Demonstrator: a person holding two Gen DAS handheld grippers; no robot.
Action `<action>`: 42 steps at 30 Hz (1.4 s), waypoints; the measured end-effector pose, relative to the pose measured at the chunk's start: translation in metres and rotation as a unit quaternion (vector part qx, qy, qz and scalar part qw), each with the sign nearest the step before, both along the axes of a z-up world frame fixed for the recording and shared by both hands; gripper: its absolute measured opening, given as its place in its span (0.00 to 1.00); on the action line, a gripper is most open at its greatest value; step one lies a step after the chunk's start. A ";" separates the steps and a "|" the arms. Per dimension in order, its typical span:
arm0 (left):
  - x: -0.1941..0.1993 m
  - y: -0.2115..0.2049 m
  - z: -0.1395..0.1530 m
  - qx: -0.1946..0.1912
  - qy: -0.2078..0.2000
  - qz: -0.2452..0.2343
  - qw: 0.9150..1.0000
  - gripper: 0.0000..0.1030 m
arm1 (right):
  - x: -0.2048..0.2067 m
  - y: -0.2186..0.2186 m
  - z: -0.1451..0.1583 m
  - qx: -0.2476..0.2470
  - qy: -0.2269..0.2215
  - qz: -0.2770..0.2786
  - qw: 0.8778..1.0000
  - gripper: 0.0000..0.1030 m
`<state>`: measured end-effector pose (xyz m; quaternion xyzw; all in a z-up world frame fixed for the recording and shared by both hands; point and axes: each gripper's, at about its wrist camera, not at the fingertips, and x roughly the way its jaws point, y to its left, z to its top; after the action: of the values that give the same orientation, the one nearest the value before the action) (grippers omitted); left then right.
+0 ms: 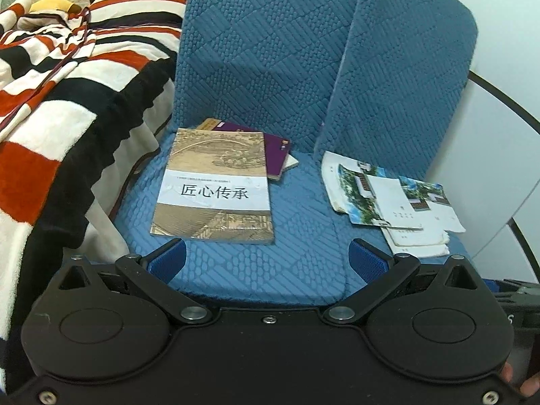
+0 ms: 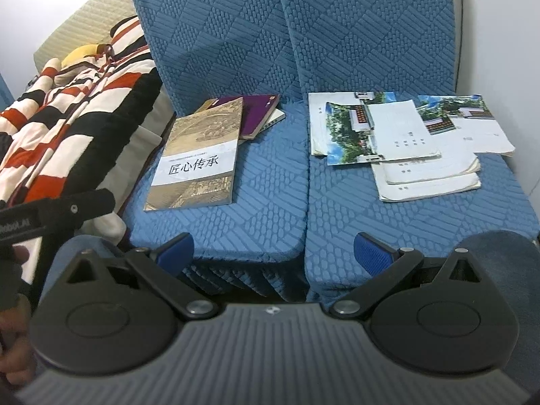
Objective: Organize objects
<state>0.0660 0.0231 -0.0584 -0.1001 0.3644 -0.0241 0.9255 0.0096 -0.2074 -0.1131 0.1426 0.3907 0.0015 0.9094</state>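
A tan book with a white title band point(image 1: 213, 185) point(image 2: 199, 157) lies on the left blue seat cushion point(image 1: 297, 236) point(image 2: 263, 202), overlapping a purple book point(image 1: 275, 150) point(image 2: 258, 114) behind it. Several thin white booklets with photo covers point(image 1: 391, 199) point(image 2: 401, 138) are spread loosely on the right cushion point(image 2: 422, 229). My left gripper point(image 1: 266, 258) hovers open just in front of the tan book, nothing between its blue pads point(image 1: 168, 263). At the cushions' front edge my right gripper point(image 2: 273, 254) also stands open and holds nothing.
A striped red, white and black blanket point(image 1: 60, 101) point(image 2: 74, 114) is heaped to the left of the seat. Blue backrests point(image 1: 270, 40) point(image 2: 337, 27) rise behind the books. A white wall point(image 1: 499, 155) borders the right. The left gripper's body point(image 2: 57, 212) and a hand show at the right view's left edge.
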 end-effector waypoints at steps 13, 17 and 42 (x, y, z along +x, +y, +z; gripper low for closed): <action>0.048 0.008 -0.033 0.001 -0.009 0.014 1.000 1.00 | 0.042 0.004 -0.015 0.012 -0.023 0.007 1.000 1.00; 0.068 0.011 -0.039 0.006 -0.013 0.020 1.000 1.00 | 0.060 0.005 -0.019 0.013 -0.027 0.011 0.999 1.00; 0.190 0.036 -0.117 0.013 0.060 0.050 0.997 0.95 | 0.181 -0.027 -0.073 0.094 -0.009 0.020 0.995 0.88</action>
<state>0.2557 0.0588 -0.1752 -0.1077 0.4140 0.0325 0.9033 0.1909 -0.2344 -0.1860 0.2193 0.3835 0.0574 0.8953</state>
